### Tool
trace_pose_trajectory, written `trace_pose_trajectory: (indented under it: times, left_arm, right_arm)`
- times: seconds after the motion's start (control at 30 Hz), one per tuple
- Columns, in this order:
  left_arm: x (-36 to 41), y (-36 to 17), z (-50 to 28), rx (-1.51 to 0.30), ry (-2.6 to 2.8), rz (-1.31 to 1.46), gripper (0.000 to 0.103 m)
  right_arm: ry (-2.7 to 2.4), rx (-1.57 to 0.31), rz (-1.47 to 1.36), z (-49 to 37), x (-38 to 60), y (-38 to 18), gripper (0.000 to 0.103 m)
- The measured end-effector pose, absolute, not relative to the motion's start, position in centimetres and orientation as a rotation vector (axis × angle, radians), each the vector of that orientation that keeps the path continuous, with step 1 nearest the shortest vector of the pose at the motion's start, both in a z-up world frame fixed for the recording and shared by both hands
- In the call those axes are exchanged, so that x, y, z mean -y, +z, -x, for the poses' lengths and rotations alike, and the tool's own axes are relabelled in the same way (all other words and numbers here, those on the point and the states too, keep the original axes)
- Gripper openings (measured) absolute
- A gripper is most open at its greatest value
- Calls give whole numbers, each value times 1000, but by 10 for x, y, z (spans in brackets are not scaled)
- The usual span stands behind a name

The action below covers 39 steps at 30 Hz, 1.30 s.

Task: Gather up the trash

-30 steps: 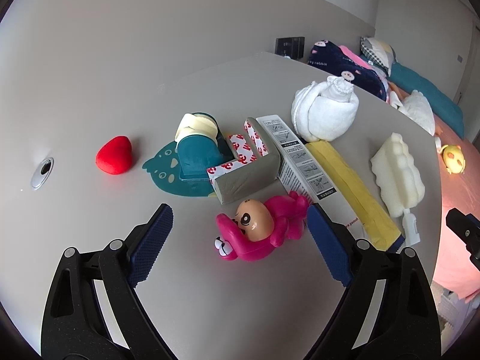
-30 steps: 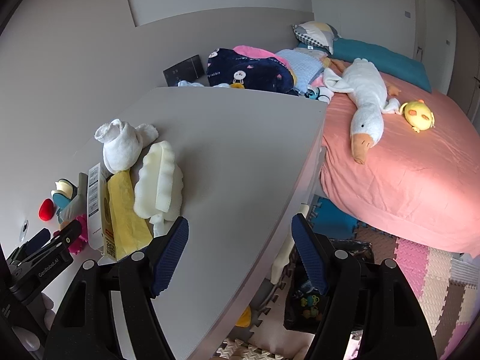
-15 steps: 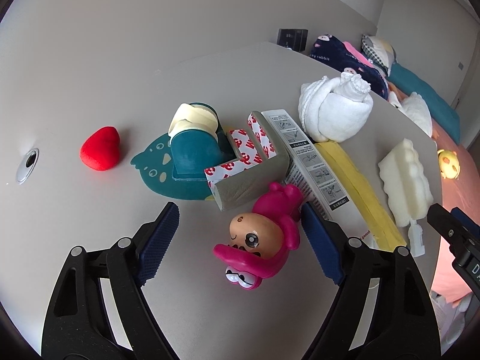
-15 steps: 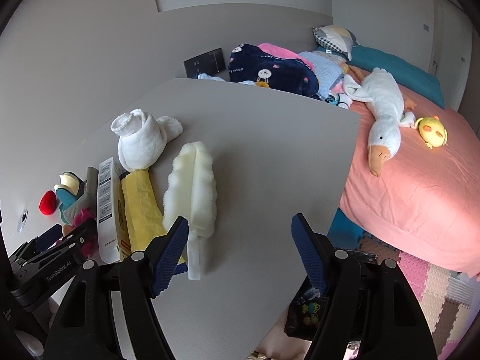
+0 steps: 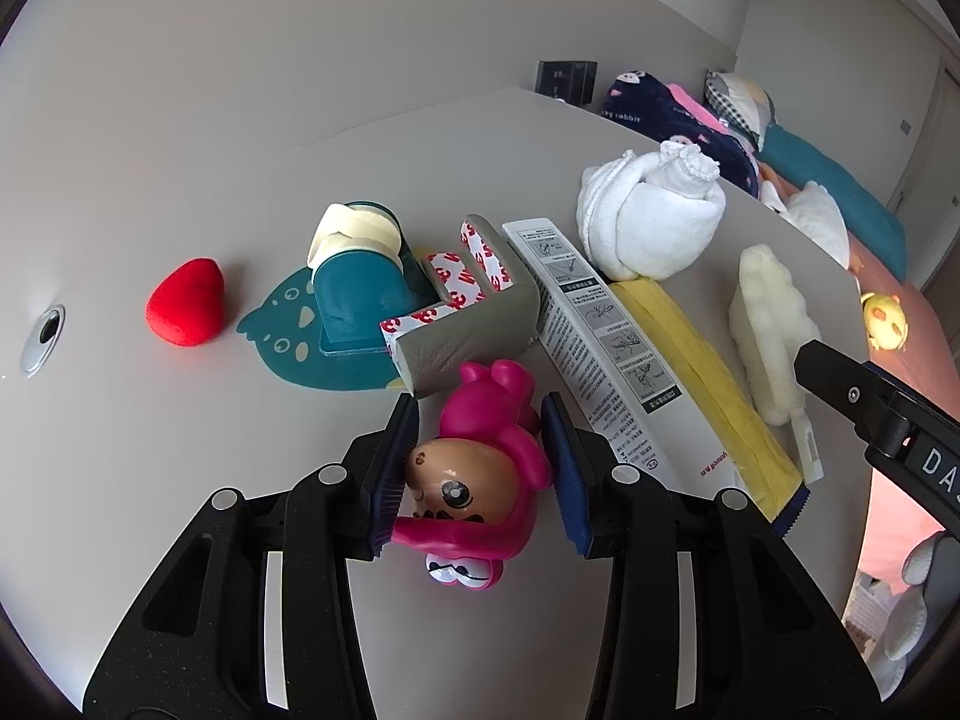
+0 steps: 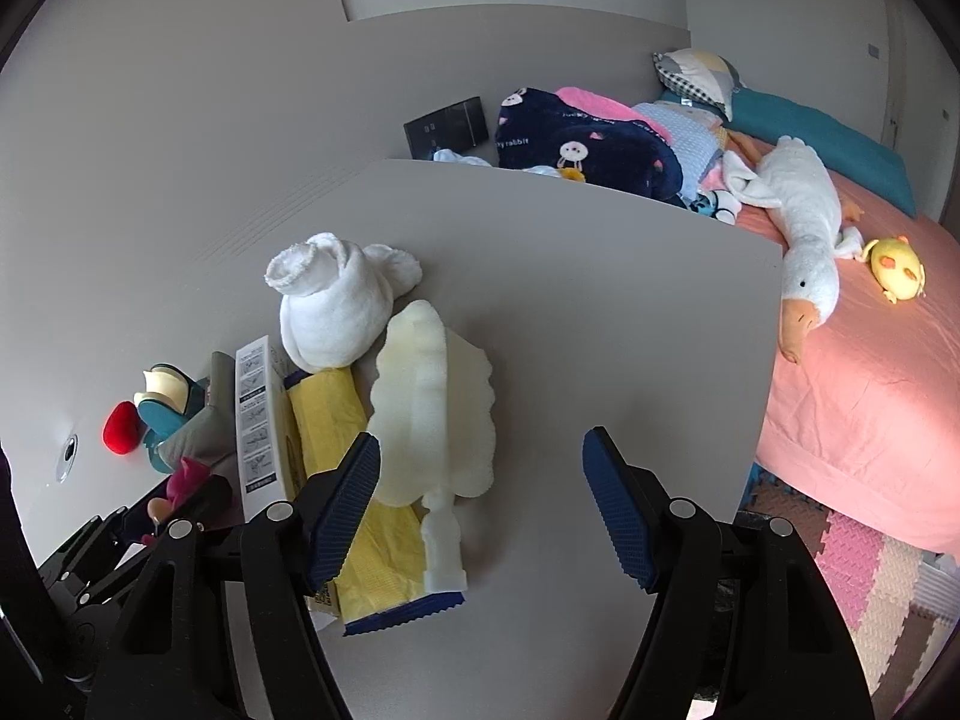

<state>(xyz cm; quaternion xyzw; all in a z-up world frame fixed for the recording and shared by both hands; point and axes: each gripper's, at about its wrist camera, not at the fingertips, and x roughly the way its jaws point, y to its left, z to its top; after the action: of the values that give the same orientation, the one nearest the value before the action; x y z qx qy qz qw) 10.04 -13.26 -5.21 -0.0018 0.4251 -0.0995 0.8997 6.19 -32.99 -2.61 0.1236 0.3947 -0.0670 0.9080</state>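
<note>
My left gripper (image 5: 483,459) has its jaws closing around the pink doll (image 5: 480,474), which lies on the grey desk (image 5: 180,480) with its round face turned up at me. The left pad already touches the side of the doll's head; the right pad sits against the pink hood on the other side, so I read it as pressing on the toy. Just behind the doll is a grey foam corner piece (image 5: 468,324) lined with white tape printed in red; the marks are too distorted for me to read. Beside it stands a teal tape dispenser (image 5: 360,282) on an owl-shaped teal mat (image 5: 282,330), and further left a red heart-shaped toy (image 5: 186,312).

To the right of the doll lies a long white box (image 5: 594,330) with small instruction drawings and lines of print I cannot make out, apart from a few red characters near its lower end. Against it lies a yellow roll of bags (image 5: 708,384), then a cream foam brush (image 6: 432,402), and a rolled white towel (image 5: 648,216) at their far end.

My right gripper (image 6: 480,504) hangs over bare desk with its jaws standing wide, nothing between them; the brush handle is just beside its left pad. On its black body, seen from the left wrist, I read the letters "DA", cut off by the frame. On the bed (image 6: 870,420) beyond, a navy blanket (image 6: 576,144) reads "lucky rabbit", near a white goose plush (image 6: 804,228).
</note>
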Motion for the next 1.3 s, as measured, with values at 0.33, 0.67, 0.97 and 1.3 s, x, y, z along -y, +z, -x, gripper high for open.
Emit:
trace_pose_trajectory:
  times: [0.33,0.67,0.97,1.3]
  left_arm:
    - [132,-52,-101,-882,-219,11,42]
    - [132,-52,-101,-887,-233,22,42]
    - [131,-49,-96,-890,-259,39,42]
    - [141,-36,-75,-869,-292,11,41]
  right_arm:
    - [-204,-897,-269,-85,334,-52,61]
    - [-162,-872,-254,-63,341,-48,26]
    - [-158,-849,-241,-33,343,-29,26]
    - [-151,-819,-245,7,350,-7,26]
